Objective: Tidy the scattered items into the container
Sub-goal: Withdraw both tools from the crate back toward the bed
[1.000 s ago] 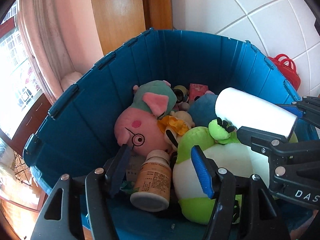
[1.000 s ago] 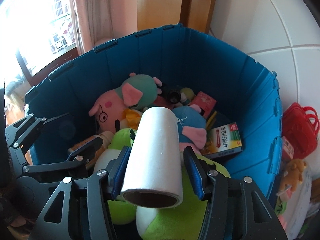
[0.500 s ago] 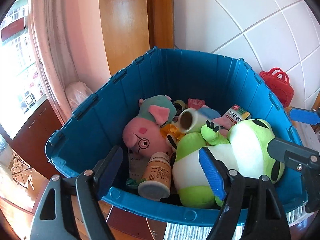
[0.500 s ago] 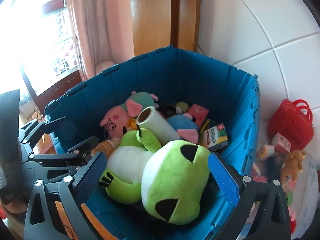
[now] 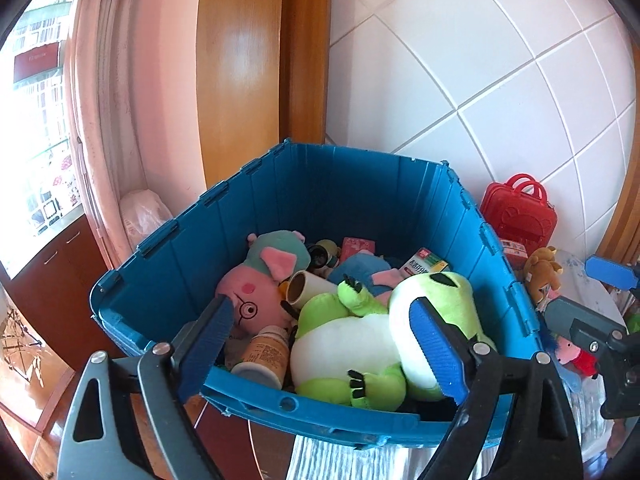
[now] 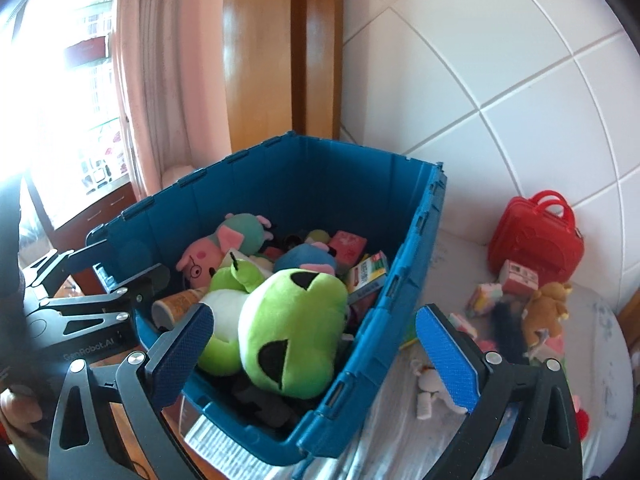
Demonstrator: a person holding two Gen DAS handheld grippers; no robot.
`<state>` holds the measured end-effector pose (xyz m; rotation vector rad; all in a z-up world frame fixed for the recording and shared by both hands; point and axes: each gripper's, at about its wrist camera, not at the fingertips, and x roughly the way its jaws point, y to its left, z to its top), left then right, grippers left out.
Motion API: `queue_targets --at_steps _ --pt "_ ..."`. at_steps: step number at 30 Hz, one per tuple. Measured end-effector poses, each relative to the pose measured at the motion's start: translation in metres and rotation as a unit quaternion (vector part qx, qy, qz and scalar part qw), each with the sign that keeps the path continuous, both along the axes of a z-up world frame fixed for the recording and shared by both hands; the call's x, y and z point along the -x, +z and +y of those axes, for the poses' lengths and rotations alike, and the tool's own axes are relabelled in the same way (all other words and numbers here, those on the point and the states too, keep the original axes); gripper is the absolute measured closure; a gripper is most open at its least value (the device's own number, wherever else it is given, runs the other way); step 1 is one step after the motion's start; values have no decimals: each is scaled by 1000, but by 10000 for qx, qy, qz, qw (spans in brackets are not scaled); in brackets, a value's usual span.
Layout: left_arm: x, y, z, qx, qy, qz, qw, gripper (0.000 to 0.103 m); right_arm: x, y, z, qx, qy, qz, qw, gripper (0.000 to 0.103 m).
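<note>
The blue crate (image 5: 304, 400) (image 6: 384, 312) holds a green frog plush (image 5: 360, 344) (image 6: 288, 320), a pink pig plush (image 5: 248, 292) (image 6: 200, 256), a white paper roll (image 5: 308, 286), a brown pill bottle (image 5: 262, 356) and small boxes (image 6: 368, 276). My left gripper (image 5: 324, 348) hangs above the crate's near rim, its jaws opening with nothing pressed between the pads. Wide open and bare, my right gripper (image 6: 316, 360) hovers over the crate's near right corner. Scattered on the white surface to the right are a brown bear toy (image 6: 544, 308), small boxes (image 6: 518, 278) and a little white figure (image 6: 430, 388).
A red toy suitcase (image 6: 536, 240) (image 5: 518, 216) stands against the white tiled wall at the right. Behind the crate are a wooden door frame (image 5: 236, 80) and a pink curtain (image 5: 108, 100). A bright window (image 6: 60, 100) lies to the left, and more small toys (image 5: 572, 354) sit beside the crate.
The right gripper let go of the paper roll, which now lies in the crate by the pig. Both grippers opened wider and pulled back and up from the crate.
</note>
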<state>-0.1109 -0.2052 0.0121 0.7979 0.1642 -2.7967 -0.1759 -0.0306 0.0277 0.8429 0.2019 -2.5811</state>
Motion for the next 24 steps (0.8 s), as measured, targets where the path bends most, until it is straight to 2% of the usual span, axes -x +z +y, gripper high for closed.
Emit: queue_targets --at_steps 3,12,18,24 --pt "1 8 23 57 -183 192 9996 8 -7 3 26 45 -303 144 9994 0" --pt "19 22 126 201 -950 414 9944 7 -16 3 130 107 -1228 398 9916 0" --pt "34 19 216 226 -1308 367 9905 7 -10 -4 220 210 -1540 350 9872 0" --pt "61 0 301 191 -1409 113 9898 7 3 -21 316 206 -1663 154 9857 0"
